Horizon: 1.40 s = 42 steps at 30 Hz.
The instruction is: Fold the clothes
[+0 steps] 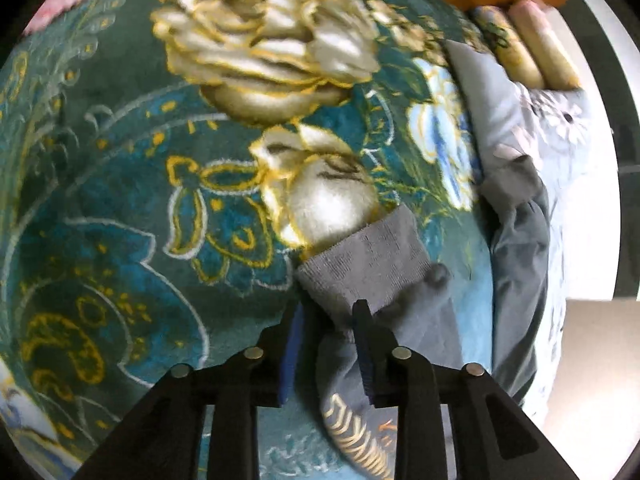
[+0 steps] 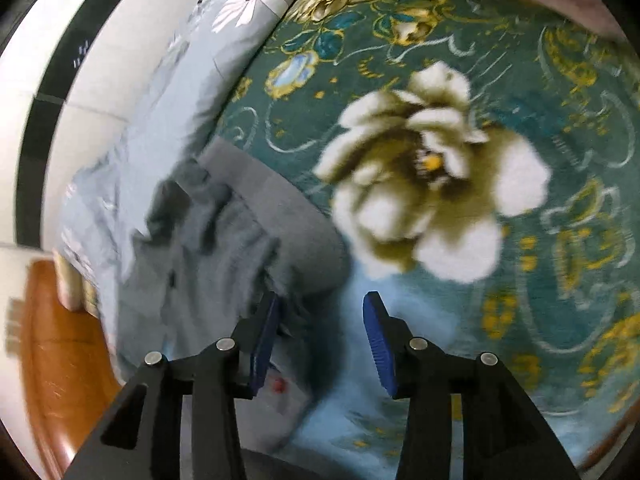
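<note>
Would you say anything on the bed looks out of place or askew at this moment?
Only the grey garment: it lies bunched and creased at the edge of the floral blanket, and its ribbed cuff sits between the left gripper's fingers. Nothing looks spilled or damaged.

Both views bulge at dark fisheye edges. The right wrist view is motion-blurred; white glare washes the floor (image 1: 600, 208) beside the bed.

— What sort of place is this?
— A bedroom in a home; a plush teal blanket (image 1: 132, 184) with big cream flowers covers a bed.
— Anything else?
— A pale floral quilt (image 2: 248, 8) at eleven o'clock in the right view; orange wooden floor (image 2: 60, 360) at eight o'clock.
</note>
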{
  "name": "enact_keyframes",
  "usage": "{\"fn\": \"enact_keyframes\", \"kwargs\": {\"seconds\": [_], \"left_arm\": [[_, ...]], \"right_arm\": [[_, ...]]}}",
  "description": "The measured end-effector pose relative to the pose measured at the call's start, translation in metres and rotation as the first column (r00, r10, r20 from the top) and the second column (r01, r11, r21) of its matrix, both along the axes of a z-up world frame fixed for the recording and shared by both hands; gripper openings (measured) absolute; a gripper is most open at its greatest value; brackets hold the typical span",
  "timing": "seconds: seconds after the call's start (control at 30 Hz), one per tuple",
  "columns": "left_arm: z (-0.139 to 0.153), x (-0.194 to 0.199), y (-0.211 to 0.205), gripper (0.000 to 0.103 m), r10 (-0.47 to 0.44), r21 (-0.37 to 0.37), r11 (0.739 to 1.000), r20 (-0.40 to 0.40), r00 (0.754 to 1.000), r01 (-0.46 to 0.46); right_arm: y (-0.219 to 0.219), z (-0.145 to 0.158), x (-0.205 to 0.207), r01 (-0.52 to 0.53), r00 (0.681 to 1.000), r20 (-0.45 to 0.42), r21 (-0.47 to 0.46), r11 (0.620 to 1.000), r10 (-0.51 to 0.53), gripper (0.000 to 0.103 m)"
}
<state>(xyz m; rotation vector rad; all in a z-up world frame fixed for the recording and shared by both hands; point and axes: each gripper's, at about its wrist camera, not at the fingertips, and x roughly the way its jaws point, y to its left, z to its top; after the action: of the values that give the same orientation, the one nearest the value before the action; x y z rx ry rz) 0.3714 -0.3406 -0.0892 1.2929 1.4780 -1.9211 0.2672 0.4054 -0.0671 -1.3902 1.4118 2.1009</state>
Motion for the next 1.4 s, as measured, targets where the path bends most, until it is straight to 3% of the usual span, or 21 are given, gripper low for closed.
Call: {"fn": "enact_keyframes", "kwargs": {"seconds": [0.13, 0.3, 0.4, 0.63, 0.73, 0.8, 0.87, 0.97, 1.07, 1.13, 1.3, 1.4], "left_arm": [[-0.007, -0.012, -0.001, 0.033, 0.022, 0.029, 0.999, 0.022, 1.0, -0.023], [-0.009, -0.014, 0.001, 0.035, 0.024, 0.045, 0.999, 0.024, 0.999, -0.025], [-0.012, -0.015, 0.0, 0.039, 0.033, 0.053, 0.998, 0.03, 0.999, -0.034], [-0.015, -0.017, 0.001, 0.04, 0.044, 0.073, 0.996, 0.037, 0.998, -0.047], [-0.01, -0.017, 0.005, 0.04, 0.027, 0.073, 0.997, 0.032, 0.999, -0.029], [-0.007, -0.019, 0.007, 0.04, 0.017, 0.067, 0.998, 0.024, 1.0, -0.018], [-0.006, -0.025, 0.009, 0.04, 0.01, 0.058, 0.998, 0.02, 1.0, -0.011], [-0.003, -0.028, 0.009, 0.04, 0.002, 0.051, 0.999, 0.015, 1.0, -0.002], [-0.001, -0.028, 0.006, 0.04, -0.007, 0.03, 1.0, 0.015, 1.0, 0.006], [0.0, -0.027, 0.005, 0.041, -0.012, 0.019, 1.0, 0.016, 1.0, 0.011], [-0.012, -0.029, 0.005, 0.041, -0.013, 0.047, 0.999, 0.034, 0.999, 0.011], [-0.014, -0.028, 0.006, 0.041, -0.009, 0.038, 0.999, 0.031, 0.999, 0.008]], "right_arm": [[-0.002, -0.009, -0.008, 0.027, 1.0, -0.006, -0.085, 0.996, -0.027, 0.045], [-0.002, 0.004, 0.004, 0.032, 0.991, -0.124, -0.178, 0.983, -0.054, 0.045], [-0.001, 0.004, 0.013, 0.045, 0.985, -0.153, -0.222, 0.974, -0.08, 0.045], [0.003, -0.023, -0.006, 0.098, 0.986, -0.091, -0.34, 0.935, -0.136, 0.048], [0.01, -0.031, -0.015, 0.156, 0.983, -0.035, -0.342, 0.927, -0.178, 0.048], [0.013, -0.032, -0.017, 0.18, 0.982, 0.008, -0.321, 0.93, -0.187, 0.044], [0.015, -0.026, -0.02, 0.162, 0.987, 0.029, -0.267, 0.95, -0.161, 0.015], [0.016, 0.018, -0.023, 0.06, 0.996, -0.066, -0.073, 0.996, -0.065, 0.011], [0.024, 0.056, -0.014, 0.041, 0.987, -0.16, 0.092, 0.995, -0.025, 0.011], [0.032, 0.053, -0.011, 0.048, 0.992, -0.118, 0.133, 0.99, -0.033, 0.011], [0.037, 0.015, -0.015, 0.019, 0.998, 0.063, 0.127, 0.992, -0.027, 0.011], [0.031, 0.017, -0.017, -0.008, 0.997, 0.077, 0.157, 0.988, -0.004, 0.013]]}}
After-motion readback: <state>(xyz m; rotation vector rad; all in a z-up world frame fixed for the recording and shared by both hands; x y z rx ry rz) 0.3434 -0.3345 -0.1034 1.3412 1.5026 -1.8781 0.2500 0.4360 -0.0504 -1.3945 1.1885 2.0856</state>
